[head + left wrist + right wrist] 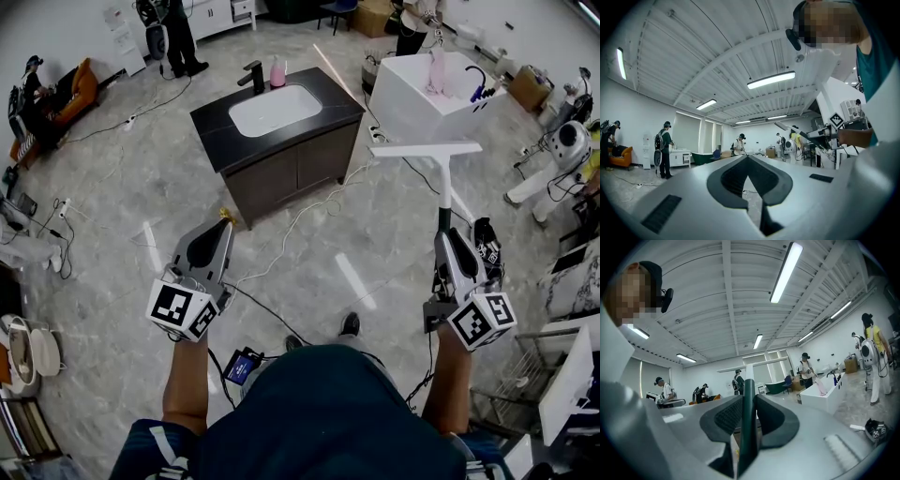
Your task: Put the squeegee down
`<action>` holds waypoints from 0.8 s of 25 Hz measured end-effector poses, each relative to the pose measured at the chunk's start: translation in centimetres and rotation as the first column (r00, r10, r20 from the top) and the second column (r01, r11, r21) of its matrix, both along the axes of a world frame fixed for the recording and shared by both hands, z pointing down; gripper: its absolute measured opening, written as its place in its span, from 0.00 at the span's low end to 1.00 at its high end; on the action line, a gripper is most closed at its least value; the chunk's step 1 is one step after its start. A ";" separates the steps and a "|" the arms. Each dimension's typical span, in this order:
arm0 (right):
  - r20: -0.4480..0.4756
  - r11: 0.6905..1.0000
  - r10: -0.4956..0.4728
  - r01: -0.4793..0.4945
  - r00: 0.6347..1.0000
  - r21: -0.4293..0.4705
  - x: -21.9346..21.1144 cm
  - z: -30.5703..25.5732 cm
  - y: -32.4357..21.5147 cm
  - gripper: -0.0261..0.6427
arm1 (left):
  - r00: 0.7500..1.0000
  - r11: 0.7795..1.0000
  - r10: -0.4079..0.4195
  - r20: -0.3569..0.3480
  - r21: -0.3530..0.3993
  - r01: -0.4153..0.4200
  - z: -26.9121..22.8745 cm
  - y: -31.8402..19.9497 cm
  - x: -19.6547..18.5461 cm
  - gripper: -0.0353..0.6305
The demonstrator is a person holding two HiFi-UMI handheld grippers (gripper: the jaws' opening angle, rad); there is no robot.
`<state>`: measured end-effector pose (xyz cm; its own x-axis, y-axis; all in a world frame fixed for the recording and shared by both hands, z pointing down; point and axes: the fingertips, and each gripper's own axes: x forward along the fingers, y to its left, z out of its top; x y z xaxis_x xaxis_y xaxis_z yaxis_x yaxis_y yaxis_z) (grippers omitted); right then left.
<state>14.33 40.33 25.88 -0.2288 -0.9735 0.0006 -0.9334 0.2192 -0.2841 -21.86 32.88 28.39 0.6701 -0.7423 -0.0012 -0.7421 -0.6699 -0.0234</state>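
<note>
The right claw [449, 236] grips the dark handle of the squeegee [427, 149] and holds it in the air above the floor [112, 187]. The left claw [223, 228] is closed, with nothing inside.
</note>
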 end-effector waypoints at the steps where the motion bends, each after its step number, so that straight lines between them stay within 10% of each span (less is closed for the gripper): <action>1: 0.005 1.000 -0.001 0.001 1.000 -0.002 -0.1 0.1 0.0 0.19 | 1.000 1.000 0.002 -0.001 0.000 -0.002 0.1 0.0 -0.1 0.06; 20: 0.055 0.998 -0.061 0.062 0.997 -0.015 1.1 1.0 -7.1 0.19 | 0.998 0.997 -0.062 0.017 -0.040 0.063 1.1 -3.8 0.4 0.06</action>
